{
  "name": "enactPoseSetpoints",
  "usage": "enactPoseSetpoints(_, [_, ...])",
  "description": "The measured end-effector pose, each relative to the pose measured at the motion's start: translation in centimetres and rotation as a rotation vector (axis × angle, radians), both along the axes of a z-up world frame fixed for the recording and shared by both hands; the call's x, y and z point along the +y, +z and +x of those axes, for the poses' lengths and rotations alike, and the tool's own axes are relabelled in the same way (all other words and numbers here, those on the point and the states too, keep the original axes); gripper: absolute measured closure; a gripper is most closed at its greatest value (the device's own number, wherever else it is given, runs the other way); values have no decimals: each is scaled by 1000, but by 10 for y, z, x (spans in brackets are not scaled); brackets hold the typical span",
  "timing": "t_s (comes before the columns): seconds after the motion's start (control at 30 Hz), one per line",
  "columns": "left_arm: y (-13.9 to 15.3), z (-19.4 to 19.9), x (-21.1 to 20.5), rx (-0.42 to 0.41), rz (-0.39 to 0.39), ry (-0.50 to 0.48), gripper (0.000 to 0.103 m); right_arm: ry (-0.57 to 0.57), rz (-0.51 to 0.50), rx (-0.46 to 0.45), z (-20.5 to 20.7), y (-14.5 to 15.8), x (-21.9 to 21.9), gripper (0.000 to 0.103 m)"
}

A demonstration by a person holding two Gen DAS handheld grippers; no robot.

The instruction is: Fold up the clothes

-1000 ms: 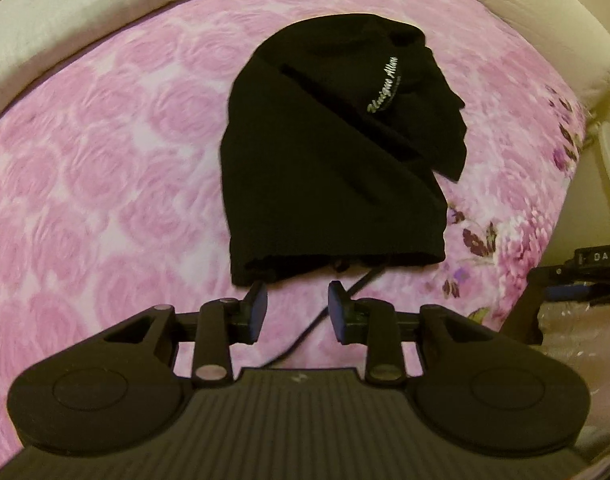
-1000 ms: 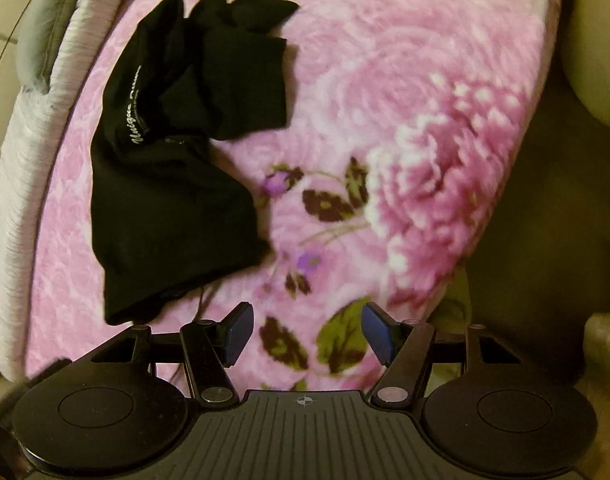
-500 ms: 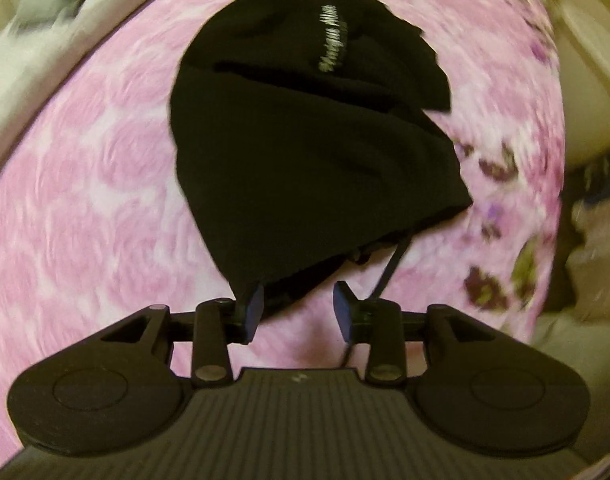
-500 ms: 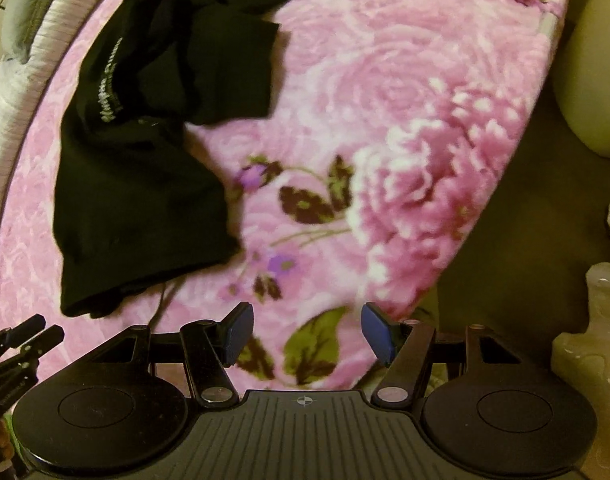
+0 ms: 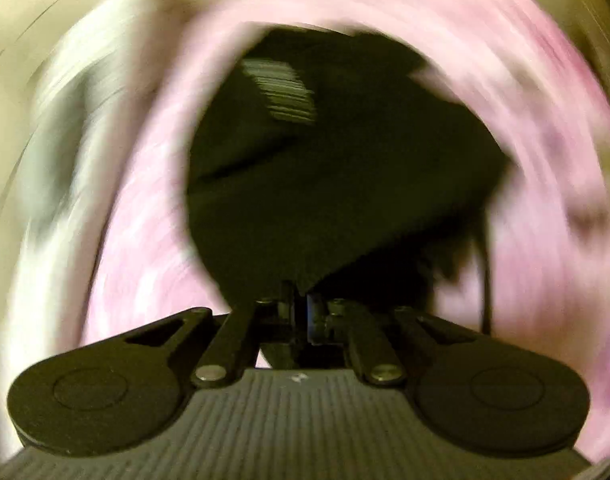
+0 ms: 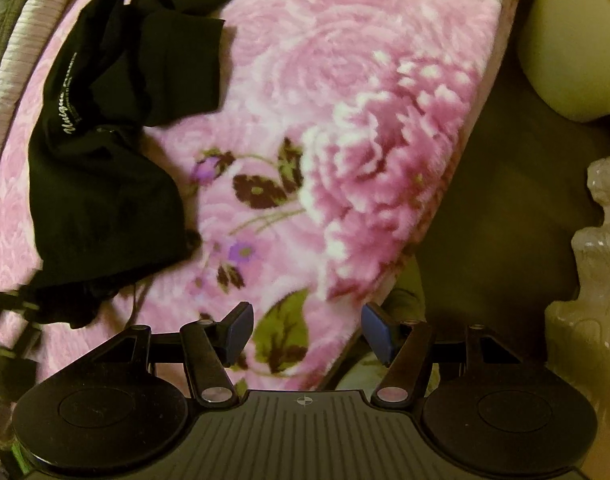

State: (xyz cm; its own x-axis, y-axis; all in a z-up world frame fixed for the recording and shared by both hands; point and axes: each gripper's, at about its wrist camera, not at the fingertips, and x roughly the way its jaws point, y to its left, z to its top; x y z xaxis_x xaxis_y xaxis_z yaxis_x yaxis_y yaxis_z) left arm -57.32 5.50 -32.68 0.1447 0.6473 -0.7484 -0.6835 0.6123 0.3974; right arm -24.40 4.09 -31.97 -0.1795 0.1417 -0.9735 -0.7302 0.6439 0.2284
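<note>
Black garment [image 5: 337, 184] hem corner pinched in just-closed left claw [image 5: 301, 312]; thin bite may slip, drawstring [image 5: 485, 272] may snag. Right claw [image 6: 305, 330] spread, empty, garment off to its left.

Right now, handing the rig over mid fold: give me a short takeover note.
Left hand-held gripper: its jaws have just been closing and are now pinched on the near corner of the black garment; the left view is badly motion-blurred.
Right hand-held gripper: open, nothing between the pads, above the near edge of the pink floral blanket.
Garment: crumpled on the blanket, white lettering showing, sleeve area bunched at the far end, a thin cord trailing from the near hem.
Done: one corner gripped.
Left: likely grip the other near corner with the right, spread the garment flat, then fold.
</note>
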Motion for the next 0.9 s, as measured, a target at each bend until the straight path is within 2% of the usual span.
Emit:
enactPoseSetpoints(0.1, [44, -103, 17, -304, -23, 505, 98, 27, 13, 2, -6, 0, 8, 40])
enactPoseSetpoints(0.17, [39, -179, 7, -464, -102, 810, 97, 53, 21, 12, -13, -2, 16, 40])
enactPoseSetpoints(0.2, [31, -206, -1, -493, -144, 923, 97, 71, 24, 17, -17, -3, 21, 40])
enactPoseSetpoints(0.23, [20, -225, -10, -474, -187, 1003, 97, 92, 26, 23, -22, -5, 25, 40])
enactPoseSetpoints(0.27, [10, -237, -20, -432, -225, 1055, 97, 114, 28, 28, -27, -7, 30, 40])
enactPoseSetpoints(0.3, [2, -241, -30, -384, -252, 1064, 97, 137, 30, 34, -33, -8, 35, 40])
enactPoseSetpoints(0.37, [-7, -235, -51, -299, -282, 1021, 97, 188, 35, 41, -43, -10, 42, 39])
enactPoseSetpoints(0.43, [-11, -217, -70, -238, -285, 923, 94, 238, 34, 40, -54, -13, 48, 39])
enactPoseSetpoints(0.57, [-15, -174, -94, -99, -271, 637, 81, 320, 22, 30, -72, -20, 55, 40])
enactPoseSetpoints(0.7, [-32, -132, -108, 71, -242, 372, 79, 374, 14, 25, -84, -25, 59, 40])
enactPoseSetpoints(0.83, [-52, -100, -124, 248, -140, 133, 68, 374, 3, 27, -84, -27, 59, 40])
enactPoseSetpoints(0.9, [-61, -94, -126, 306, -101, 60, 68, 367, -3, 23, -83, -27, 59, 39])
